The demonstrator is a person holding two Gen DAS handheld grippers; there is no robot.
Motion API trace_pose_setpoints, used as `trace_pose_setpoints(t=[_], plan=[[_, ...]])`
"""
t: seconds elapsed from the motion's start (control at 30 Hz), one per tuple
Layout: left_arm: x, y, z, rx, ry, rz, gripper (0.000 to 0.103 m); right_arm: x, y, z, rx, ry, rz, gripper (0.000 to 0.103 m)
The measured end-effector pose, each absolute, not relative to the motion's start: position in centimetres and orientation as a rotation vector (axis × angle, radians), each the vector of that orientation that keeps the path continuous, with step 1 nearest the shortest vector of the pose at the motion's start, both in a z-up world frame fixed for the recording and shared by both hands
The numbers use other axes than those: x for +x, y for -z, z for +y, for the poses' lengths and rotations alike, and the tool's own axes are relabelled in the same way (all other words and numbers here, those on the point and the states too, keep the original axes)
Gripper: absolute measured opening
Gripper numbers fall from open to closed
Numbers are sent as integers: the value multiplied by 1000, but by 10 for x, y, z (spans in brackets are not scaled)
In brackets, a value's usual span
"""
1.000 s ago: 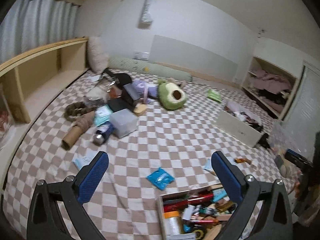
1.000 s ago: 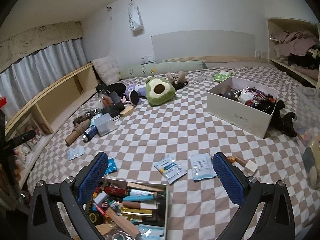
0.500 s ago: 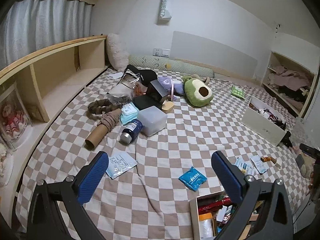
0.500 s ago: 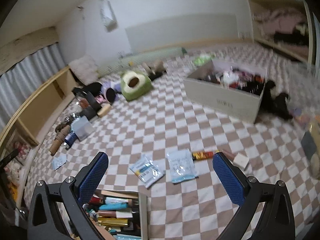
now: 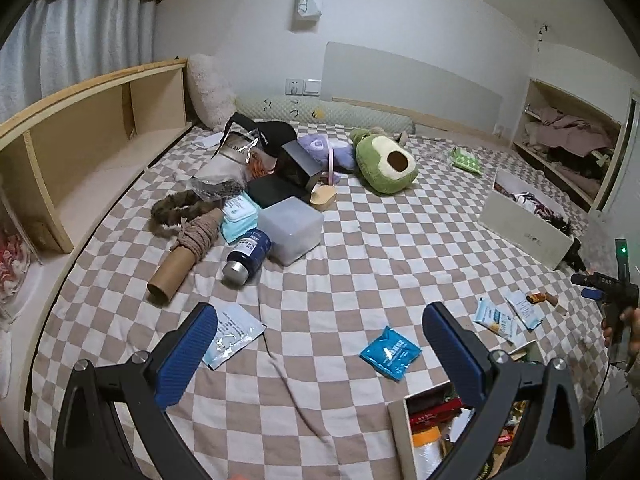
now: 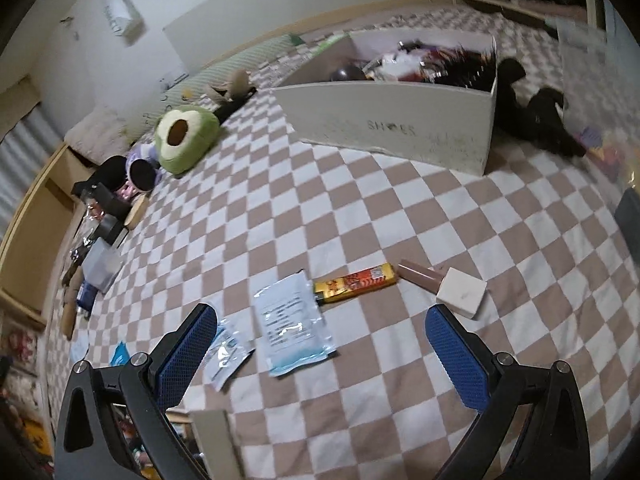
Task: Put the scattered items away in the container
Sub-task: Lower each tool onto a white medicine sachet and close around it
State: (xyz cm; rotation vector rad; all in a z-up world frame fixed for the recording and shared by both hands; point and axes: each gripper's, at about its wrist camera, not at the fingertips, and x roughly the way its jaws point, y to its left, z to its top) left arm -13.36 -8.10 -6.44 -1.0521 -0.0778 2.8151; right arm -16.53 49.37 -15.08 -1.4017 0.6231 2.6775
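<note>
White box (image 6: 400, 120) crammed with clutter — near container (image 5: 404, 432) likewise.

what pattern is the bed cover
A beige-and-white checkerboard on the bed cover, clearest in the left wrist view.

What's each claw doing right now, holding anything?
Left claw: open, holding nothing, over the checkered bedspread.
Right claw: open, holding nothing, above a clear sachet.
</note>
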Motion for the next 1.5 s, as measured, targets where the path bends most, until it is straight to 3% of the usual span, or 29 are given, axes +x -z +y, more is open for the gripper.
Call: trace_pose_setpoints(t=[0.47,0.73,1.07,1.5], plan=[[-191,81,-142,-1137,-2858,-318,103,-189,200,489,-1568,-2672,536,103],[-226,124,-153,-1229,-2890,-87,103,-201,209,478,-1600,-2725,439,103],[-268,196,-142,-1444,-2797,204,103,-208,219,475,-1593,-2749,453,103],[-281,243,-144,-1602,-2703,359,103,-229,228,476,-1604,-2746,489,103]])
